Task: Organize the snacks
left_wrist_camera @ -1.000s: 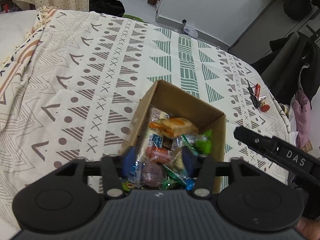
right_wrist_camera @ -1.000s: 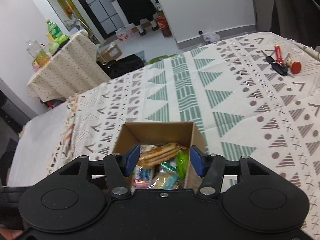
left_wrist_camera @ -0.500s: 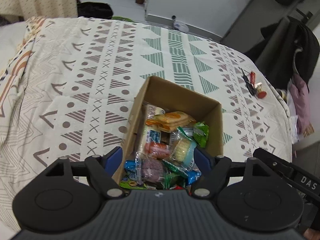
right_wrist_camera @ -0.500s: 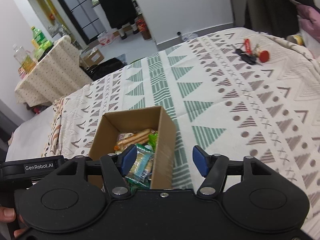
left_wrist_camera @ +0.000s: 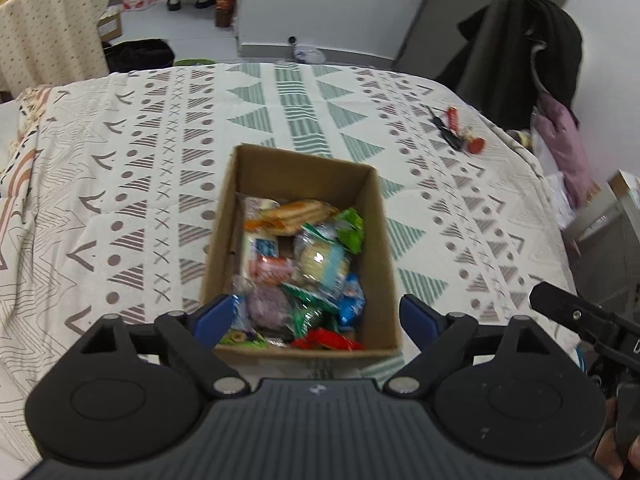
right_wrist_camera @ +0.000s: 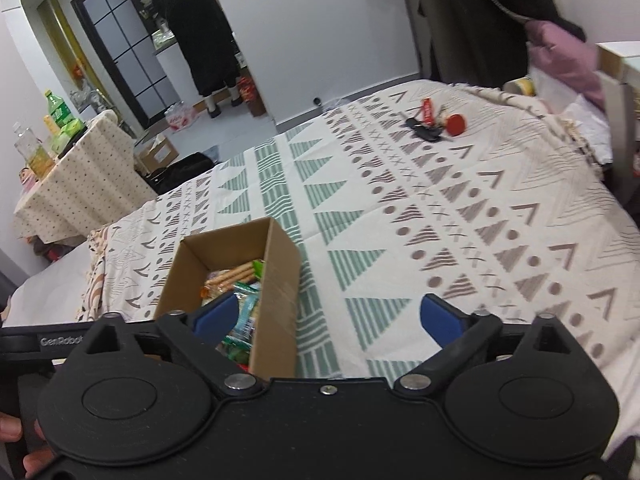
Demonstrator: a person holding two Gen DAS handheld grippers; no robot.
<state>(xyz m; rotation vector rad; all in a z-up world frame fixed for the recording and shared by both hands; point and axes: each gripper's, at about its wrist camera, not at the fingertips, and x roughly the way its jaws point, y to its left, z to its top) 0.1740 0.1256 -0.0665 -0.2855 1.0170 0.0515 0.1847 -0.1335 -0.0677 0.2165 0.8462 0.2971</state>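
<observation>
A box (left_wrist_camera: 380, 264) is set on the bed (left_wrist_camera: 120, 200), near its mid, open at the top. It is filled w/ snacks (left_wrist_camera: 304, 268) in bright wraps. The left gripper (left_wrist_camera: 316, 316) is held wide over the box's near end, nothing gripped. The right gripper (right_wrist_camera: 332, 316) is held wide too, empty; its left finger (right_wrist_camera: 212, 316) is seen over the box, its right one over bare cloth. Keys (right_wrist_camera: 432, 124) are left near the bed's far right corner, well apart from the box.
</observation>
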